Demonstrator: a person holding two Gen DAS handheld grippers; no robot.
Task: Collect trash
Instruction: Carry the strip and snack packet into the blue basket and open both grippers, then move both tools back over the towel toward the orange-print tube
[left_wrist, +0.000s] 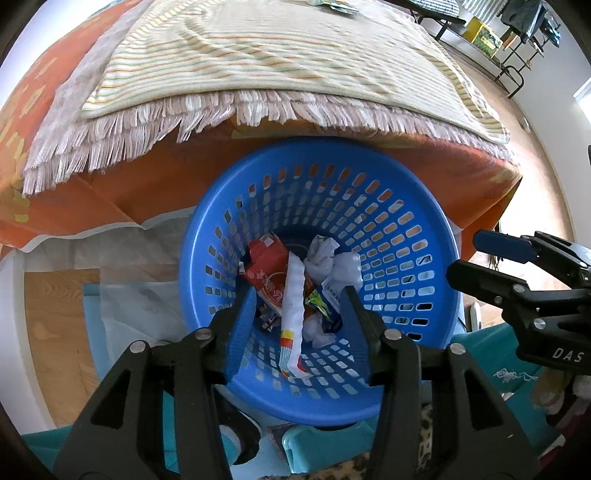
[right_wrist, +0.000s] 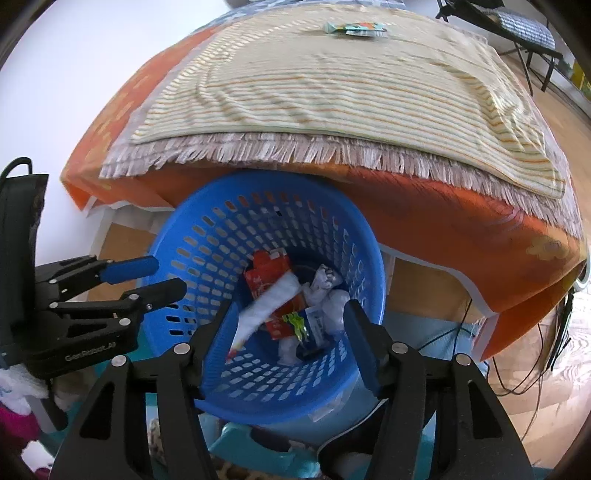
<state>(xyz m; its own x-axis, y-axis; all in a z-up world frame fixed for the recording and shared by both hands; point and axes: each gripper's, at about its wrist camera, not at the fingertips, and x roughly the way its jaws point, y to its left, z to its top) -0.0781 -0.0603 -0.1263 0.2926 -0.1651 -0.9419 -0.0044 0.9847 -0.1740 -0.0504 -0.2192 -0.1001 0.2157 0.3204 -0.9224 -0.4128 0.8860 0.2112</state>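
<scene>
Now, from your left wrist, you are poised above the blue basket (left_wrist: 321, 206), which sits on the floor tucked partly under the table edge (left_wrist: 424, 147). Your left gripper (left_wrist: 299, 295) is spread, nothing pressed between its pads, and a long white wrapper (left_wrist: 293, 314) shows between the jaws, apparently loose over the pile; whether it has landed I cannot tell. Beneath lie a red carton (left_wrist: 267, 273) and crumpled white paper (left_wrist: 332, 258). Your right gripper (left_wrist: 469, 254) stands off to the side by the rim, its jaws apart and empty. From your right wrist, the right gripper (right_wrist: 291, 321) is likewise spread over the basket (right_wrist: 207, 236), gripping nothing, and the wrapper (right_wrist: 266, 302) looks blurred. The left gripper (right_wrist: 166, 277) hangs at the left rim, jaws parted. On the striped cloth (right_wrist: 332, 92), at the table's far side, a colourful wrapper (right_wrist: 354, 28) remains. So the drop looks done; the next move calls for lifting clear of the rim and reaching across for that last piece.
</scene>
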